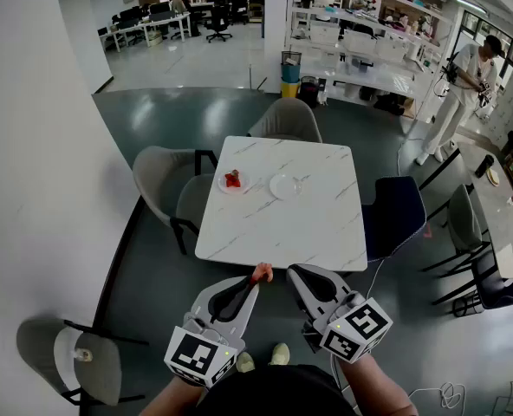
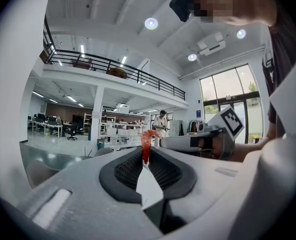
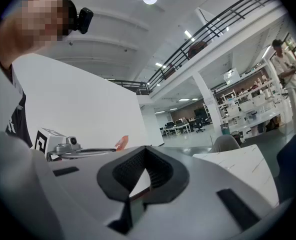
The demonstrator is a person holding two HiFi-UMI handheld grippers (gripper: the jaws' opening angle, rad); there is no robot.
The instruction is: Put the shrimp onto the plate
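My left gripper (image 1: pixel 256 278) hangs just short of the table's near edge, shut on an orange-red shrimp (image 1: pixel 261 272). In the left gripper view the shrimp (image 2: pixel 146 143) sticks up from between the closed tips. Beside it, my right gripper (image 1: pixel 294 273) is shut with nothing in it; its tips (image 3: pixel 147 152) meet. On the white marble table (image 1: pixel 282 224), a small plate (image 1: pixel 232 181) at the far left holds red shrimp (image 1: pixel 232 178). A second small plate (image 1: pixel 284 186) just to its right looks empty.
Grey chairs (image 1: pixel 165 185) stand at the table's left and far side (image 1: pixel 284 121), a dark blue chair (image 1: pixel 395 215) at its right. Another grey chair (image 1: pixel 70 362) sits at my lower left. A person (image 1: pixel 460 94) stands far off at the right.
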